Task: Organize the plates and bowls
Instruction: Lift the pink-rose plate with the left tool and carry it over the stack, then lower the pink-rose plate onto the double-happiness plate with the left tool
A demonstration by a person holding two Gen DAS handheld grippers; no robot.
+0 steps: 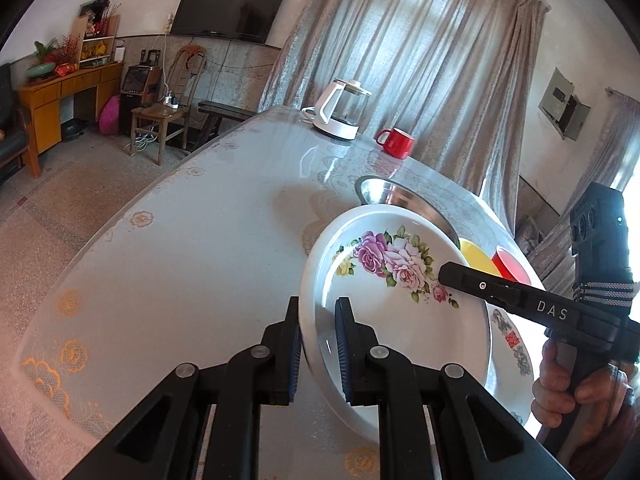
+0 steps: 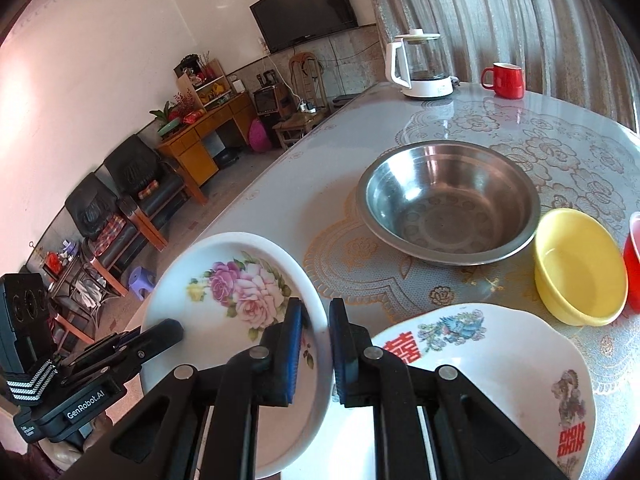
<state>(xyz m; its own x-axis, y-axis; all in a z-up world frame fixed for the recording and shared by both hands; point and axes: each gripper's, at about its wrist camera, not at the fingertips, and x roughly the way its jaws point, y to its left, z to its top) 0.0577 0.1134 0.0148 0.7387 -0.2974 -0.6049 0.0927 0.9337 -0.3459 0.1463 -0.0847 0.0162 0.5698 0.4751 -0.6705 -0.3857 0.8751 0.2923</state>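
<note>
Both hand-held grippers grasp the rose plate (image 2: 236, 300): left hand-held gripper (image 1: 318, 344) on its left rim, right hand-held gripper (image 2: 316, 344) on its right. Plate held tilted above the desk (image 2: 320, 184), left of the red-lettered plate (image 2: 480, 360), apparently for stacking.

White letters "DAS" stand on the black body of the right hand-held gripper (image 1: 440, 276), seen at about 3 o'clock in the left wrist view. In the right wrist view, "GenRobot.AI" is printed in white on the left hand-held gripper (image 2: 176, 326) at 8 o'clock. The scalloped plate (image 2: 500, 368) carries red double-happiness characters, one at its 11 o'clock rim and another at 4 o'clock.
</note>
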